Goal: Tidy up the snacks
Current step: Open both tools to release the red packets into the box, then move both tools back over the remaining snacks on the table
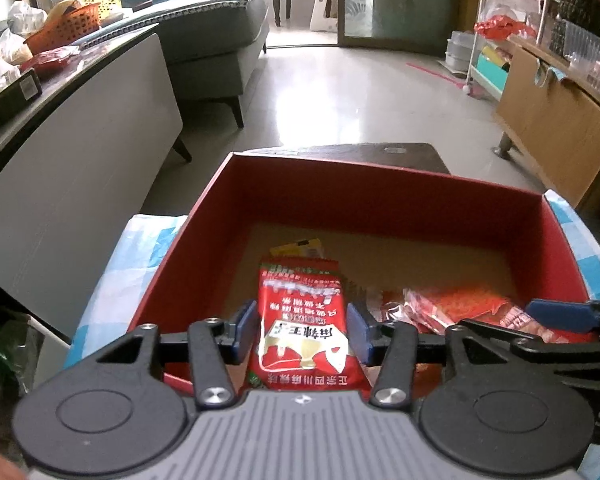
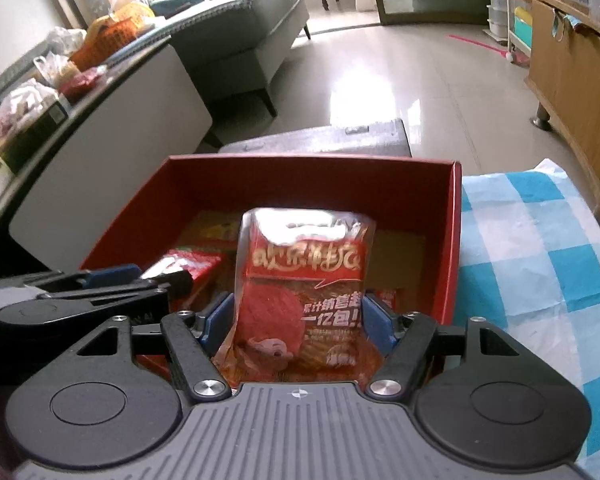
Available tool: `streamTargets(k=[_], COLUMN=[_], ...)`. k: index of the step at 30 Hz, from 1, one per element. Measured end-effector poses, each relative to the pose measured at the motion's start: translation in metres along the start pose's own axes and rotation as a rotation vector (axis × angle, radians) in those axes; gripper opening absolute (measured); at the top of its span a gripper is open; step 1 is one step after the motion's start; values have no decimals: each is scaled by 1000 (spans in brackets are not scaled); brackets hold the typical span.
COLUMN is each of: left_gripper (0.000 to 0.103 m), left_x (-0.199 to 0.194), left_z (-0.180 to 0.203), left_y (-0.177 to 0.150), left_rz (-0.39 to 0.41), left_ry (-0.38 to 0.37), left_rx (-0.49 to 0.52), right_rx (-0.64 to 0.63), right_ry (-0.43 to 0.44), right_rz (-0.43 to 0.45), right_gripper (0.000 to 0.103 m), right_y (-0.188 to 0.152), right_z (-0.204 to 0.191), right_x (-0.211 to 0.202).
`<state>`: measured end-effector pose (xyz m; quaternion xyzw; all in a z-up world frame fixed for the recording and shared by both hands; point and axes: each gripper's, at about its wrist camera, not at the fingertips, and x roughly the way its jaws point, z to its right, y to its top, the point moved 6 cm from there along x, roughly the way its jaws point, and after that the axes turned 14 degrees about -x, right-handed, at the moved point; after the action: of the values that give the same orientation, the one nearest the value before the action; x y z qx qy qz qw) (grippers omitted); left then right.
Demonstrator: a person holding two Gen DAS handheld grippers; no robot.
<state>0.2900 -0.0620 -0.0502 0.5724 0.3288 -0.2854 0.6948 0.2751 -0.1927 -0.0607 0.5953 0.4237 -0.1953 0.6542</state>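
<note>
A red cardboard box (image 1: 380,200) stands open on a blue-checked cloth (image 2: 540,240). My left gripper (image 1: 302,330) is shut on a red snack packet with white lettering (image 1: 302,320) and holds it over the box's near left part. My right gripper (image 2: 296,324) is shut on a clear-topped red and orange snack packet (image 2: 304,280), held upright over the box (image 2: 340,184). Each gripper shows at the edge of the other's view. A yellow packet (image 1: 298,247) and an orange packet (image 1: 460,304) lie inside the box.
A dark stool (image 1: 400,154) stands just beyond the box. A grey-fronted counter (image 1: 80,140) with baskets and bags runs along the left. A grey sofa (image 1: 216,40) is behind it. A wooden cabinet (image 1: 560,120) stands on the right across a tiled floor.
</note>
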Motion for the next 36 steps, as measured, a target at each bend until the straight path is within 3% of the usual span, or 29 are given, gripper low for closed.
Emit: streamTargets(k=[5, 13, 20, 28, 36], left_gripper=[50, 59, 62, 63, 63], left_x=[0, -22, -48, -76, -97], left_z=[-3, -9, -27, -49, -77], left_y=[1, 6, 3, -22, -57], left_rz=[-21, 20, 23, 6, -35], left_ry=[-2, -10, -36, -56, -61], left_rx=[-20, -28, -41, -50, -32], right_rx=[-9, -15, -9, -24, -19], right_ry=[-17, -30, -24, 32, 103], right_rz=[-7, -20, 17, 41, -14], right_gripper=[78, 82, 84, 87, 87], right_y=[-1, -3, -5, -16, -54], right_z=[-1, -4, -13, -42, -74], right_x=[-1, -5, -32, -56, -64])
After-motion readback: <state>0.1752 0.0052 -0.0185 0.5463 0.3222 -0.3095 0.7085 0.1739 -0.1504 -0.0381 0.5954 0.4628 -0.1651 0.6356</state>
